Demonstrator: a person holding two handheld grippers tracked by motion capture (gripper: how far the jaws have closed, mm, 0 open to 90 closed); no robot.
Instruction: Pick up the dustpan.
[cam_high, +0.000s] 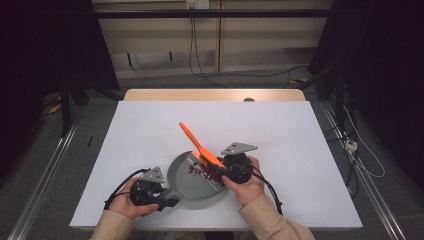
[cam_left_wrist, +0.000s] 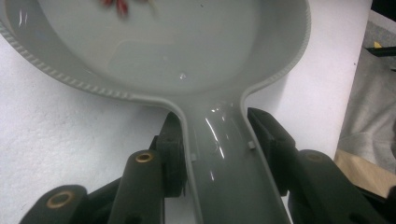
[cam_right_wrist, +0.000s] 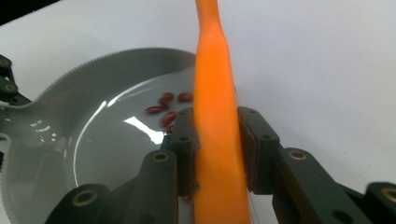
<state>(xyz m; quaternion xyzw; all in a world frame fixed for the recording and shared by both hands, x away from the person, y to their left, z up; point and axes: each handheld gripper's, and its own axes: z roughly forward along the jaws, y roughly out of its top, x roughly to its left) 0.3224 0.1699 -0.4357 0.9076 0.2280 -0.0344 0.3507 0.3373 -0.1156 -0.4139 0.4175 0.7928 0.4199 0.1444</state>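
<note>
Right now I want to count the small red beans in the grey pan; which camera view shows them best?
The right gripper view: the small red beans lie sharp and apart on the floor of the grey pan, though the orange spatula hides some. The high view shows tiny specks. The left gripper view catches blurred ones at its top edge.

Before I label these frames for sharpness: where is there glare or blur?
Left gripper view: white glare streaks on the grey pan, its handle between the jaws; red beans at top blurred. Right gripper view: orange spatula soft up close, glare inside the pan.
</note>
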